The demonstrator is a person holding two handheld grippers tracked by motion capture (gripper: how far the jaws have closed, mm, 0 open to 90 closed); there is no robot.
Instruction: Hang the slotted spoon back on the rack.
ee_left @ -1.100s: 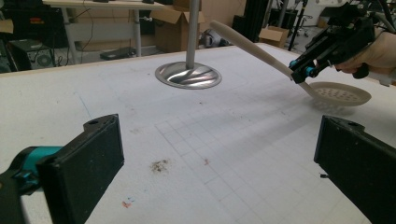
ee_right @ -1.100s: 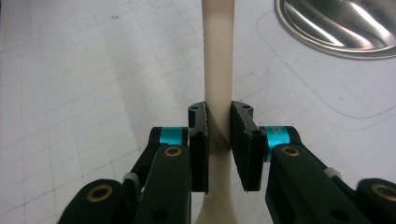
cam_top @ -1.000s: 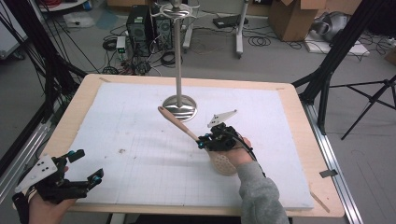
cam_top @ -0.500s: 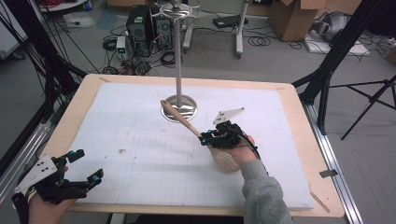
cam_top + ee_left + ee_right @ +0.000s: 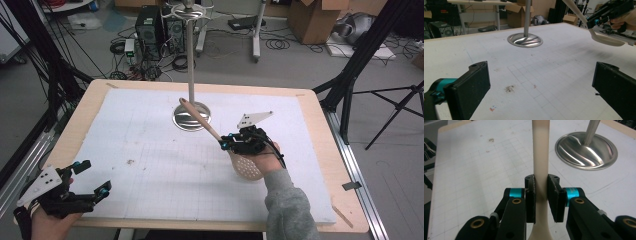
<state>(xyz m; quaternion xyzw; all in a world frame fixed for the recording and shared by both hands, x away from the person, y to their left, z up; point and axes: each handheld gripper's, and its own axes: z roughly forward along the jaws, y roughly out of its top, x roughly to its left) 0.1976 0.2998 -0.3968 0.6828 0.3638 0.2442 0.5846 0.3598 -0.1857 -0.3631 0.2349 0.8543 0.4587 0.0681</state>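
- Two grippers are working over the white mat [image 5: 150, 150]; the right gripper [image 5: 239, 144] is clamping its pads on the handle of a cream slotted spoon [image 5: 246, 165], jaws nearly closed around the narrow handle.
- The slotted spoon is hanging clear of the mat toward the right edge, bowl low under the hand, handle tip pointing at the metal stand [image 5: 191, 114] near the far edge.
- The left gripper [image 5: 75, 192] is sitting at the near left corner with jaws standing wide apart and gripping nothing.
- Risk: the handle tip is passing close to the stand's pole; a careless swing is likely to knock it.
- Risk: the pads are pinching a smooth, thin handle [image 5: 540, 157] well away from the bowl, so the heavy bowl may be pivoting the spoon in the grip.
- Risk: a slackening grip is likely to drop the spoon onto the mat.
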